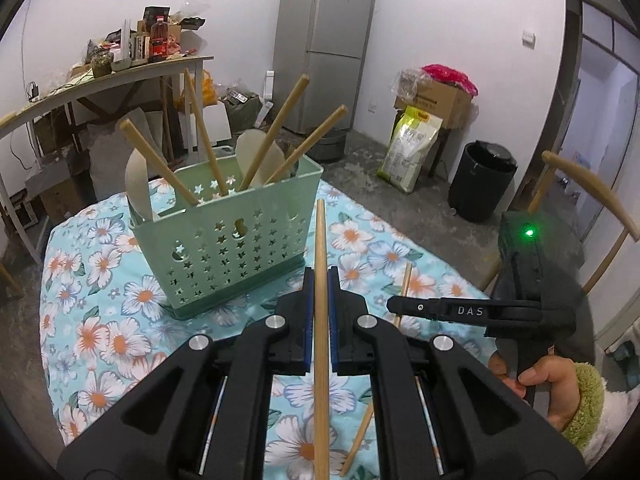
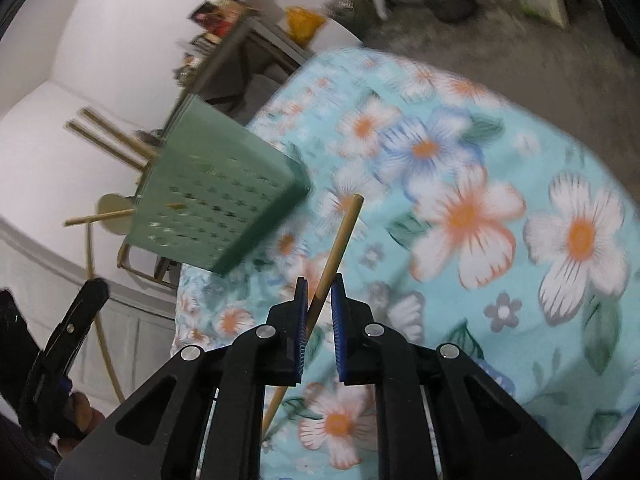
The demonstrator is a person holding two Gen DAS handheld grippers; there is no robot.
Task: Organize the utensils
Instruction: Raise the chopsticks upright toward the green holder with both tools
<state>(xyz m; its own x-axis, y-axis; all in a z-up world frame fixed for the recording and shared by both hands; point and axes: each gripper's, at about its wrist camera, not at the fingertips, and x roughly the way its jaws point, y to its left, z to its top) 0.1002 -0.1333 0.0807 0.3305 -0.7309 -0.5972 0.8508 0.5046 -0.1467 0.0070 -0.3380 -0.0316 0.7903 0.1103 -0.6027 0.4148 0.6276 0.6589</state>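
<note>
While the left gripper (image 1: 321,280) clamps one wooden chopstick (image 1: 320,320) before the green basket (image 1: 224,240) on the counter (image 1: 100,280), only the right wrist view shows the right gripper (image 2: 319,292) pinching a second chopstick (image 2: 334,260) above the floral cloth (image 2: 480,220).

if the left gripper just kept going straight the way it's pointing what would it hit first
Probably the green utensil basket: the left gripper, shut on a wooden chopstick, aims at the basket's near right corner. Depth is unclear; it could slip just past onto the floral tablecloth.
</note>
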